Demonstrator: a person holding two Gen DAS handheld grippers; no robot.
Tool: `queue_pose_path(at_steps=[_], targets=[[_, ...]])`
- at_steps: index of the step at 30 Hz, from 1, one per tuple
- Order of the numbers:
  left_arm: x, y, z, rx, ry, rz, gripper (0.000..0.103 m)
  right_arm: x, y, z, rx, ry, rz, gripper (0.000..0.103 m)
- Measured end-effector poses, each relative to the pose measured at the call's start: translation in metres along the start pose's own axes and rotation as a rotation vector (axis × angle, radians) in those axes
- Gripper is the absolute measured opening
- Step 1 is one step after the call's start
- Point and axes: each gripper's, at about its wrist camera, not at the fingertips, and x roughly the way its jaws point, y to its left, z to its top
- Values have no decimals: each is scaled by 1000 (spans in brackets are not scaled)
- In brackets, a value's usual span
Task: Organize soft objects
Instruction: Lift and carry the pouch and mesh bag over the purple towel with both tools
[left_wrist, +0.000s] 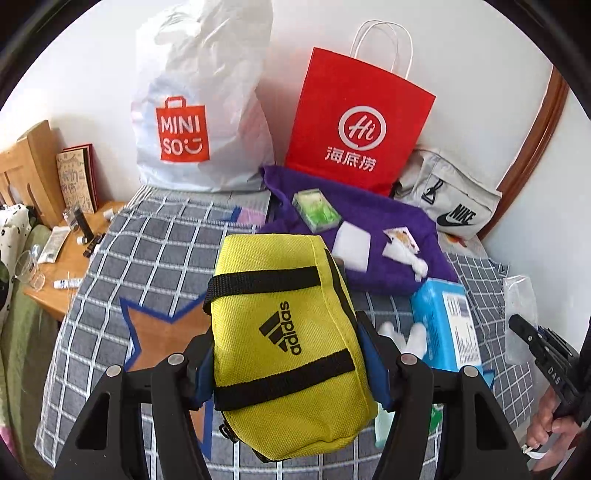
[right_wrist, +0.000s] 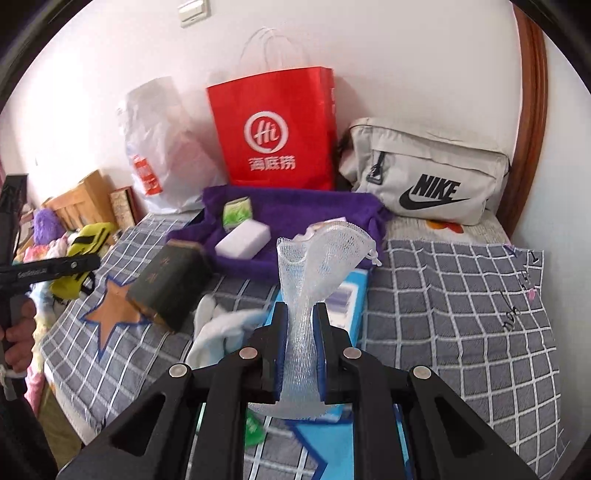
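Left claw (left_wrist: 291, 369) pinches the yellow pouch (left_wrist: 288, 343) (Adidas logo); right claw (right_wrist: 300, 354) pinches the white mesh bag (right_wrist: 317, 266)

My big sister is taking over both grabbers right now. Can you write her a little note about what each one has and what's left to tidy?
Left gripper: shut on the yellow Adidas pouch, held above the checked blanket.
Right gripper: shut on the white mesh bag, lifted off the bed.
On the purple towel: a white sponge and a green packet.
Still loose on the blanket: white gloves and a blue tissue pack.
Done: both items picked up. Left: set them down somewhere; which spot is not shown.
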Motion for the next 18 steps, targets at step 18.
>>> queue_pose_path(at_steps=[18], targets=[[49, -26, 73, 76, 21, 12, 63, 65, -14, 77, 12, -34, 23, 14]])
